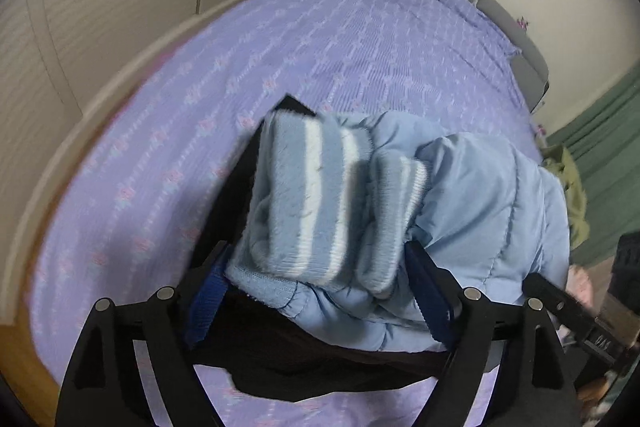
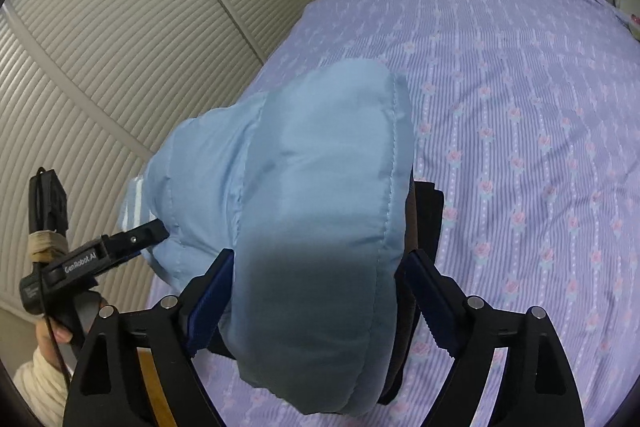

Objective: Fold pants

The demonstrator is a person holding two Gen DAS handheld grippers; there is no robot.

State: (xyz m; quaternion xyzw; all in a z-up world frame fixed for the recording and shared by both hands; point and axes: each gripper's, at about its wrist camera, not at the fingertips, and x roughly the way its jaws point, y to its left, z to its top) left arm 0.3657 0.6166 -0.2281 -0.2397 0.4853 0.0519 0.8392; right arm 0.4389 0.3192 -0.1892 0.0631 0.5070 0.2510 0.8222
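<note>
On the purple flowered bedspread [image 2: 520, 107] the padded light-blue pants [image 2: 320, 187] lie folded into a thick bundle, its long axis running across from one gripper to the other. The striped cuffs [image 1: 316, 195] sit between the fingers of the left gripper [image 1: 316, 267], while the rounded folded end sits within the right gripper [image 2: 320, 291]. Both sets of jaws stand wide, their blue pads beside the cloth and seemingly not pinching it, so the bundle looks released, each hand equally near its end
</note>
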